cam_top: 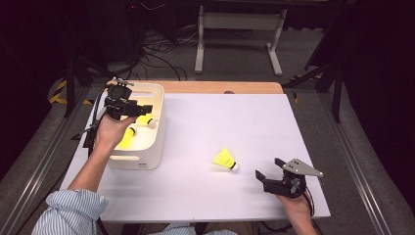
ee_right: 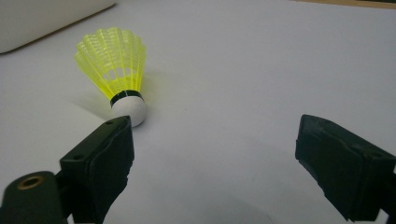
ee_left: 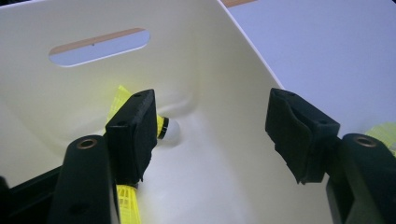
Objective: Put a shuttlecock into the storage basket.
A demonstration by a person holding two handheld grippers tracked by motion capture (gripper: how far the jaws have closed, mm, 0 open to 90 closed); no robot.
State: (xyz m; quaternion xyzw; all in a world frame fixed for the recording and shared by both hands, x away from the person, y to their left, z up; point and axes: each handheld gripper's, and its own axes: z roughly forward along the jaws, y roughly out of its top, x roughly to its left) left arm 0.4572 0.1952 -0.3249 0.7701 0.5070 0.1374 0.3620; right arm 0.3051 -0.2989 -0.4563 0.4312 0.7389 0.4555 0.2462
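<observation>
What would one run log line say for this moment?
left gripper: open over white bin, shuttlecocks inside | right gripper: open, empty | shuttlecock on table: lying loose, near right gripper

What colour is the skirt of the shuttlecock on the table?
Bright yellow; the shuttlecock shows best in the right gripper view.

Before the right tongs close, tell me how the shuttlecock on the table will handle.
The shuttlecock on the table is probably very light: a thin yellow mesh skirt on a small white cap. The skirt likely flexes if squeezed. Lying tilted on its rounded cap, a nudge may roll it in an arc.
</observation>
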